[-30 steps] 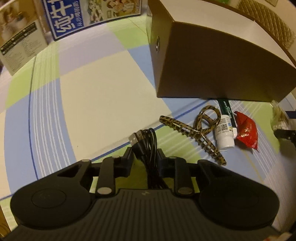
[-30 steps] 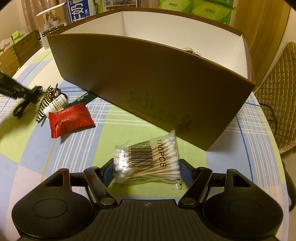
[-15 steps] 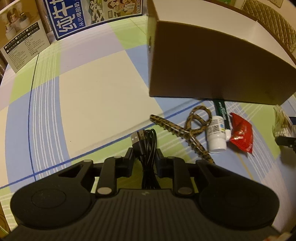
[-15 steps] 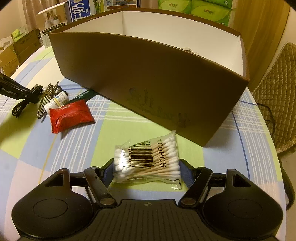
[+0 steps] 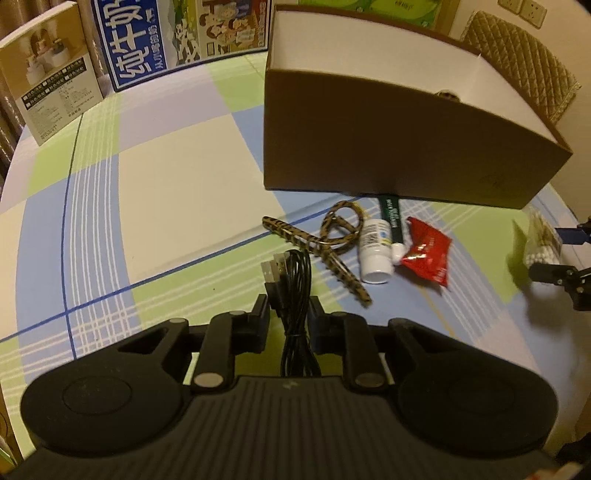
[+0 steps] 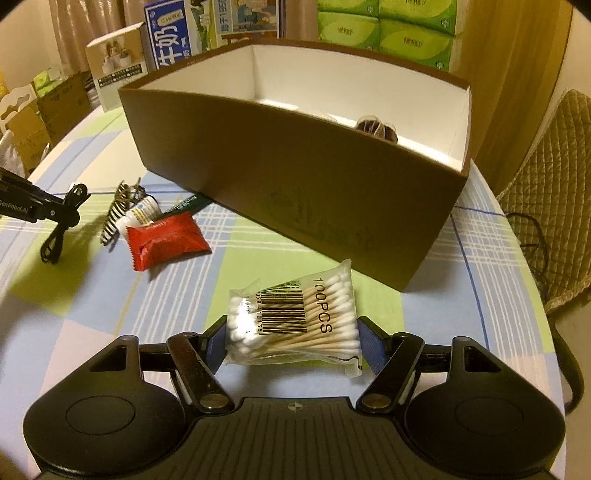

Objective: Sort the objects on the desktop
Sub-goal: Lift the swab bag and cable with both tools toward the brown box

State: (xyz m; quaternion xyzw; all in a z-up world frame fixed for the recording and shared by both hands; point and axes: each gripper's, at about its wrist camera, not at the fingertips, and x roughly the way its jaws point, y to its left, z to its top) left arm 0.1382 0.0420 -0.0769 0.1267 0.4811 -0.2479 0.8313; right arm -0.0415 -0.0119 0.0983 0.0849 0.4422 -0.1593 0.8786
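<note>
A: What did the box [image 6: 314, 177] hold?

B: It was a brown carton with white inner walls, open at the top, standing on the checked cloth [image 5: 184, 177]. Over its near wall only one thing showed: a dark, rounded item [image 6: 376, 127] against the right end. I could not tell what it was. The rest of the floor was hidden by the wall.

A: And the left gripper [image 5: 288, 314]?

B: Its fingers were clamped tight on a bundled black cable [image 5: 293, 288], the plugs poking out past the tips. In the right view the cable [image 6: 61, 225] hung from those fingers with its loop trailing down to the cloth.

A: The right gripper [image 6: 291, 339]?

B: It held a clear bag of cotton swabs [image 6: 295, 321], a blue pad pressed against each side of the bag. The bag sat just in front of the box's near wall, not inside it.

A: What lay loose on the table?

B: A leopard-print hair clip [image 5: 325, 243], a small white bottle [image 5: 376, 251] on its side, a dark green tube [image 5: 391, 221] and a red packet [image 5: 426, 254]. They lay huddled together, the tube's far end reaching under the box's shadow. All were outside the box, between the two grippers.

A: Anything behind?

B: Printed cartons [image 5: 55, 96] stood at the far edge, and green tissue packs [image 6: 384, 29] beyond the box.
</note>
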